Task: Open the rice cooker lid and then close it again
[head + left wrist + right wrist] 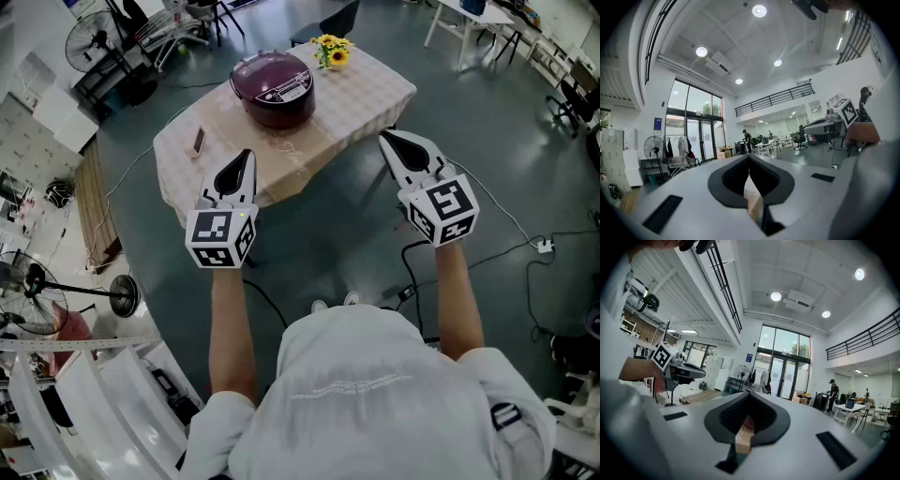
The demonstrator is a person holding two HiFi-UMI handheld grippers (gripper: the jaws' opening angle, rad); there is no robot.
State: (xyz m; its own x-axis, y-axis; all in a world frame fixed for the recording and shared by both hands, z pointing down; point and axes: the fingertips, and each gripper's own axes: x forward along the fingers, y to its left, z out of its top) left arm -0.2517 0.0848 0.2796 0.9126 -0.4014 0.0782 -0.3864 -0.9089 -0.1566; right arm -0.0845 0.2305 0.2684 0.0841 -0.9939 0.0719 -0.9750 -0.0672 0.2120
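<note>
2 grippers, left (246,157) and right (386,141), are held level in front of the rice cooker (274,86), jaws pressed together on nothing; the cooker, lid down, is borne by a table (370,94); sunflowers (331,52) are seen just behind the cooker.
</note>
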